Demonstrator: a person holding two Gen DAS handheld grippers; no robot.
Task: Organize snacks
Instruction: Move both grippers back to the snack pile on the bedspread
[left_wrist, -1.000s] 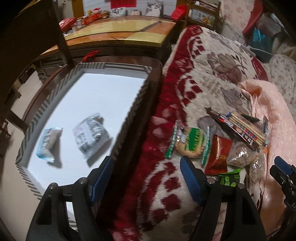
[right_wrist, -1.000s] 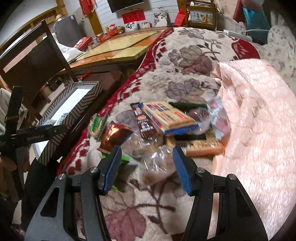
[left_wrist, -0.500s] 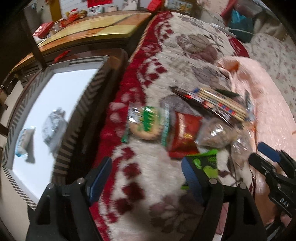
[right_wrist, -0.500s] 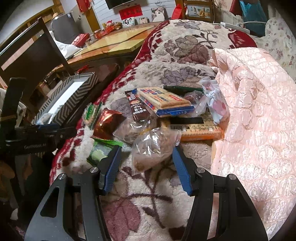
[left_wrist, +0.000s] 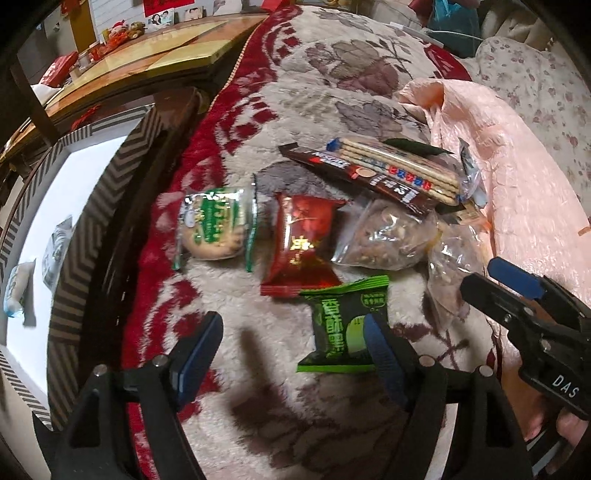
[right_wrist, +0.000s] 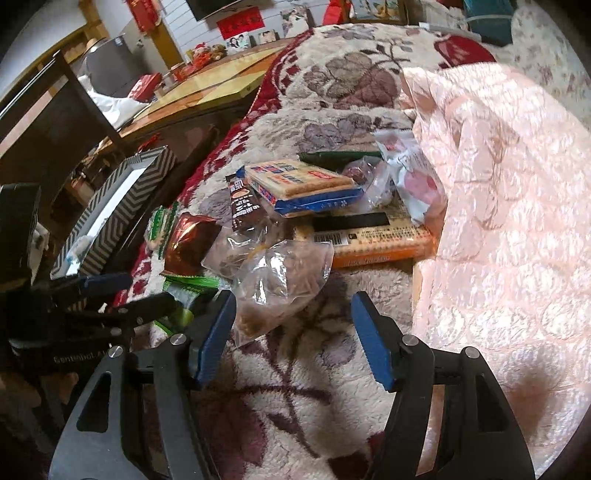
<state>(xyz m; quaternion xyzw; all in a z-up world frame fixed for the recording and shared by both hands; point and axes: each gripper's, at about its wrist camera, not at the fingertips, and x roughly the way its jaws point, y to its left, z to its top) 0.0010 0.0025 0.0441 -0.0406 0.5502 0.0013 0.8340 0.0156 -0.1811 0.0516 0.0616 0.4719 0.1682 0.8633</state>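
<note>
Snacks lie heaped on a floral blanket (left_wrist: 332, 85). My left gripper (left_wrist: 291, 350) is open and points down at it, with a green packet (left_wrist: 343, 321) against its right finger. Beyond lie a red packet (left_wrist: 303, 240), a wrapped biscuit (left_wrist: 214, 225), a bag of nuts (left_wrist: 388, 236) and a cracker pack (left_wrist: 399, 166). The jaws of my right gripper (right_wrist: 295, 332) are opening. A clear bag (right_wrist: 277, 284) lies just ahead of its left finger, and neither pad presses on it. A chevron-rimmed box (left_wrist: 92, 206) on the left holds two packets (left_wrist: 55, 247).
A pink quilt (right_wrist: 498, 203) covers the right side, against the pile. An orange box (right_wrist: 373, 240) and a pink-white packet (right_wrist: 417, 184) lie at its edge. A wooden table (left_wrist: 147, 48) and a dark chair (right_wrist: 55, 122) stand behind the box.
My left gripper swung right, from over the box to over the snack pile. My right gripper sank toward the clear bag and its jaws spread wider.
</note>
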